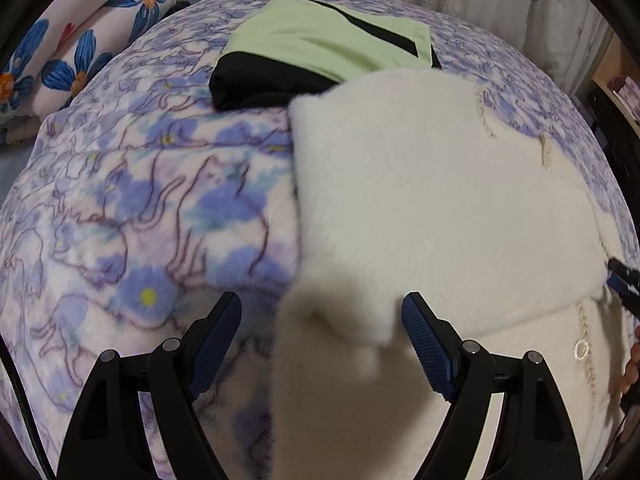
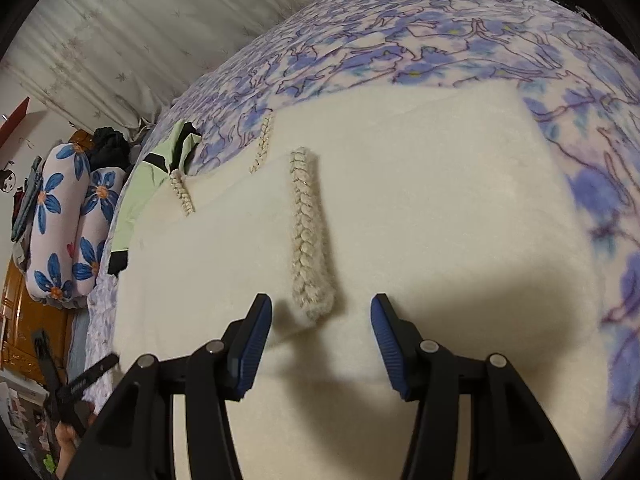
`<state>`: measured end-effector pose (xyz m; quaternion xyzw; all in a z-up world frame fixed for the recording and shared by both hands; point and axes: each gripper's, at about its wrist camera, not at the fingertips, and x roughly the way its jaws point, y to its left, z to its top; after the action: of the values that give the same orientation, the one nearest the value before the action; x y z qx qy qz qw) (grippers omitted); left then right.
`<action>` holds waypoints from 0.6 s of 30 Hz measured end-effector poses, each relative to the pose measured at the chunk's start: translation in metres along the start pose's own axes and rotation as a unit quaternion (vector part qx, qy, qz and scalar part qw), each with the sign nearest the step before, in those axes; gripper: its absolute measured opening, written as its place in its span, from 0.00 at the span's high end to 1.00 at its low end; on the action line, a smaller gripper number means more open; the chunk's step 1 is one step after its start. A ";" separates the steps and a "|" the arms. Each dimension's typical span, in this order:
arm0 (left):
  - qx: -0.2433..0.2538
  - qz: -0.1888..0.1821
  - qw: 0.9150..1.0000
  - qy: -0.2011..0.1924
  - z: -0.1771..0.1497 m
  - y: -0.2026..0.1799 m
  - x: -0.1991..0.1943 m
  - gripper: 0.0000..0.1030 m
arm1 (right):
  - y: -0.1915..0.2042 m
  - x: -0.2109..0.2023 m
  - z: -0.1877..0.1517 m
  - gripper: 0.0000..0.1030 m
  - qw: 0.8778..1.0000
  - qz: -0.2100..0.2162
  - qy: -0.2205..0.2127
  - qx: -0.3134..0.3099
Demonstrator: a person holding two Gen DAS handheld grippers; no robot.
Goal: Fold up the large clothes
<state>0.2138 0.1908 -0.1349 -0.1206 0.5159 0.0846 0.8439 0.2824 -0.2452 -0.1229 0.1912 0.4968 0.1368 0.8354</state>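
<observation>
A purple floral blanket (image 1: 160, 184) covered the bed, with flowered pillows (image 1: 76, 40) at the far left and a pale curtain (image 2: 132, 28) behind. The cream fuzzy garment (image 1: 440, 200) lay spread across it, near a folded green-and-black garment (image 1: 320, 48). The left gripper (image 1: 322, 334) stood wide open around a raised fold, gripping nothing. The right gripper (image 2: 322, 332) gaped over a braided trim (image 2: 308, 232).

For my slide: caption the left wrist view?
Open left gripper over cream sweater on floral blanket.

A blue-flowered blanket (image 1: 160, 208) carries a cream garment (image 1: 440, 200) and a green-black garment (image 1: 320, 44).
</observation>
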 end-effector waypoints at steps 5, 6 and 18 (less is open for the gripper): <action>-0.011 0.001 1.000 -0.006 0.001 -0.001 0.008 0.26 | 0.022 0.006 -0.002 0.83 0.999 -0.025 -0.008 -0.041; -0.006 0.003 1.000 -0.009 0.001 -0.002 0.009 0.35 | 0.024 0.001 -0.003 0.84 0.999 -0.025 -0.014 -0.043; 0.025 0.064 0.996 -0.063 0.003 -0.014 -0.006 0.36 | 0.040 -0.026 -0.031 0.62 0.991 -0.103 -0.042 -0.068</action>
<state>0.2168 0.1779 -0.1264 -0.0605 0.4701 0.1332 0.8704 0.2415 -0.2151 -0.0981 0.0870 0.4678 0.0754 0.8763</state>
